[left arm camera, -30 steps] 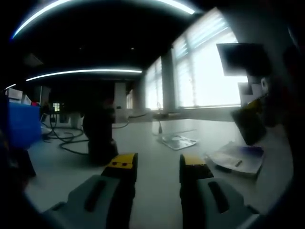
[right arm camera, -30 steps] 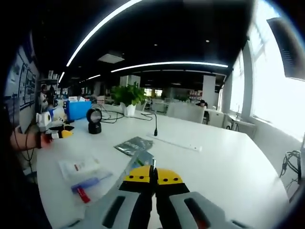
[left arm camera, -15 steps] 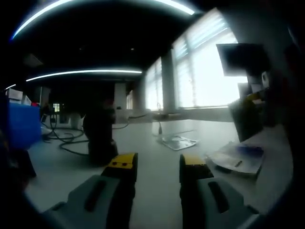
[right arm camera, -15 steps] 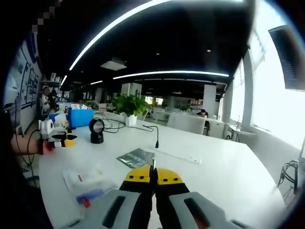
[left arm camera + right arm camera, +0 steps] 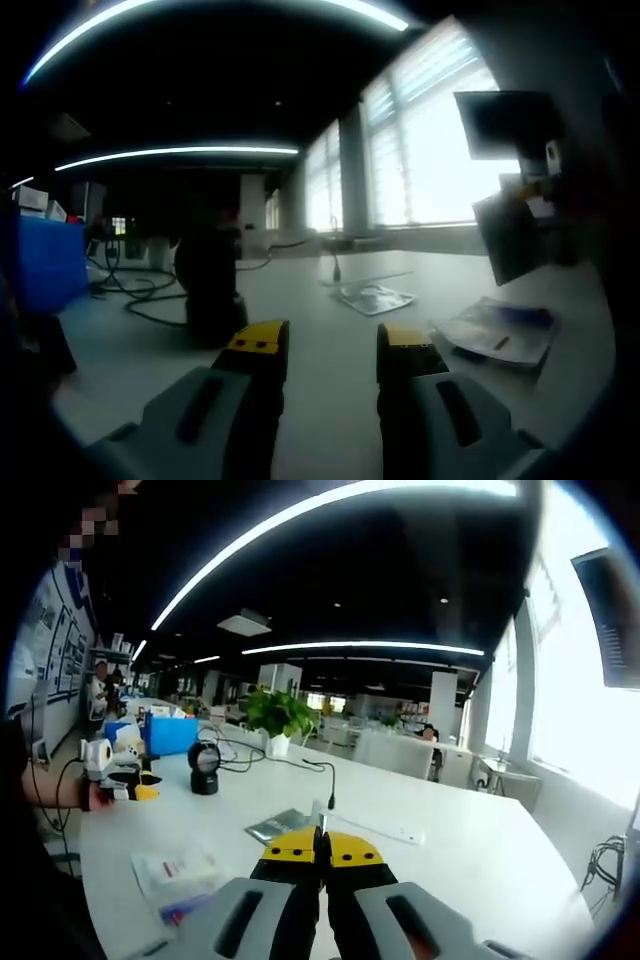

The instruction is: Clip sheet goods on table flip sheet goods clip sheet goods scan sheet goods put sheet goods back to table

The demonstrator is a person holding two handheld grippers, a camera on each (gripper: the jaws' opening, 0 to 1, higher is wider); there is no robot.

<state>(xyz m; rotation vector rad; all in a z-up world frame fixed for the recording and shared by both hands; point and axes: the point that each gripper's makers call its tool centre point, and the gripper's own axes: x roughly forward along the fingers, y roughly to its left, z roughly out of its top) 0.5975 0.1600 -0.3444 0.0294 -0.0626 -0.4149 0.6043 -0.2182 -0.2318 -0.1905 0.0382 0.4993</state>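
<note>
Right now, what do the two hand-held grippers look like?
Both match: the left hand-held gripper and the right hand-held gripper each have two grey moulded jaws with dark slots, tipped by yellow and black pads. The right one shows a red mark low on one jaw.

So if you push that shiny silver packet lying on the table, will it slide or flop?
The silver packet lies flat and thin on the smooth white table, so it would probably slide easily. It looks like glossy foil, likely light and slippery. Lifted by one edge, it may well bend rather than stay stiff.
</note>
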